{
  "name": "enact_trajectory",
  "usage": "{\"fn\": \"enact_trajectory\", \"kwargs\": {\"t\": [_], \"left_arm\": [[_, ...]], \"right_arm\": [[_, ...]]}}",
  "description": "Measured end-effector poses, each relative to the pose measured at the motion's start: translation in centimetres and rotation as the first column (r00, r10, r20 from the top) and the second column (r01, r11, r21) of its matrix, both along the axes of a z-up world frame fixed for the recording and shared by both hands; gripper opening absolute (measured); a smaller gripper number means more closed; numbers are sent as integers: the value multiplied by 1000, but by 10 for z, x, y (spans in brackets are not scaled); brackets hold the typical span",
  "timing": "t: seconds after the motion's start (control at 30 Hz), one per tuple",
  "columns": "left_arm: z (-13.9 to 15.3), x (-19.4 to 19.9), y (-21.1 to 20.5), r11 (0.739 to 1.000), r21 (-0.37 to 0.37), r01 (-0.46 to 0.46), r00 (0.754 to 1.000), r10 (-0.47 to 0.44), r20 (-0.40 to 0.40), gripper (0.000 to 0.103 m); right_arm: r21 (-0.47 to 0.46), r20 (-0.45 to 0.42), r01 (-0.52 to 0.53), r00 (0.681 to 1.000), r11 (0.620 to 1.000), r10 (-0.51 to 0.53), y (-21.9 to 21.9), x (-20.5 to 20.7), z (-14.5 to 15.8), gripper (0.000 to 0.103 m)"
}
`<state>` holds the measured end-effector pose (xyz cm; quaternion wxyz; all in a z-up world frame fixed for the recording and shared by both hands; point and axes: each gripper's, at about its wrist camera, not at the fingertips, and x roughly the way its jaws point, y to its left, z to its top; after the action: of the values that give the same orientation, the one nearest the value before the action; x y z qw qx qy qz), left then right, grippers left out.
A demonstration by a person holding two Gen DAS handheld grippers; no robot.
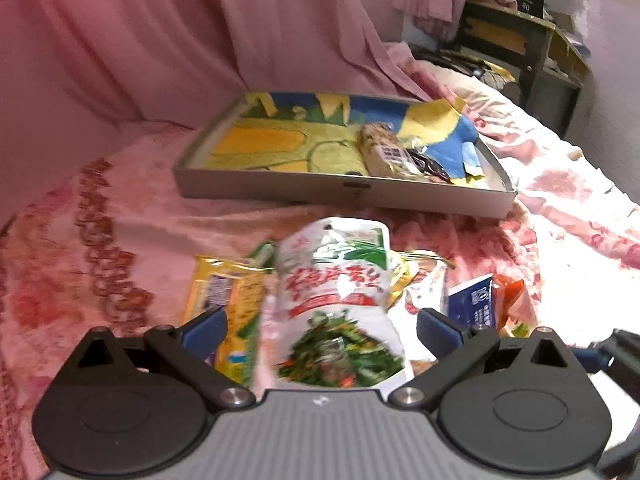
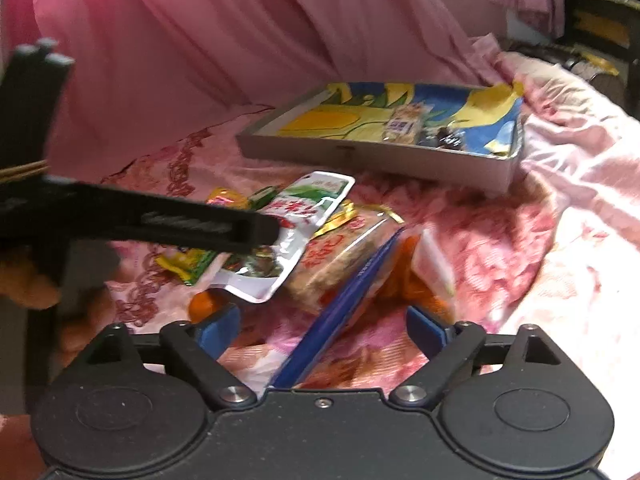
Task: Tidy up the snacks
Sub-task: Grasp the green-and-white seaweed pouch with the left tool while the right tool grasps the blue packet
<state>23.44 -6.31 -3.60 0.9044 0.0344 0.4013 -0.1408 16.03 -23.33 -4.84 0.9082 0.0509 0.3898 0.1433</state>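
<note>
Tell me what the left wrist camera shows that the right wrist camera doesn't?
Only the left view shows the yellow packet flat beside the white pouch, and dark shelving at the back right. Only the right view shows the other tool's black body reaching over the pile, and the clear bag of pale snacks. Both show the grey tray with wrapped snacks inside, the white pouch, the blue packet, the pink bedding, and each camera's own open tongs.

Dim pinkish indoor light, motion blur, dark fisheye corners, curved edges.
</note>
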Motion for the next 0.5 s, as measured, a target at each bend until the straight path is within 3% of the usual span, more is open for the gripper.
{"fn": "enact_trajectory", "kwargs": {"t": [0.3,0.5], "left_arm": [[-11,24,-10,999,-33,28,998,-30,-57,97],[-21,34,-8,999,-50,19,994,-24,-105,91]], "right_arm": [[45,-47,12,999,999,-10,-3,11,-10,68],[51,-46,-4,999,999,6,-2,10,-10,62]]}}
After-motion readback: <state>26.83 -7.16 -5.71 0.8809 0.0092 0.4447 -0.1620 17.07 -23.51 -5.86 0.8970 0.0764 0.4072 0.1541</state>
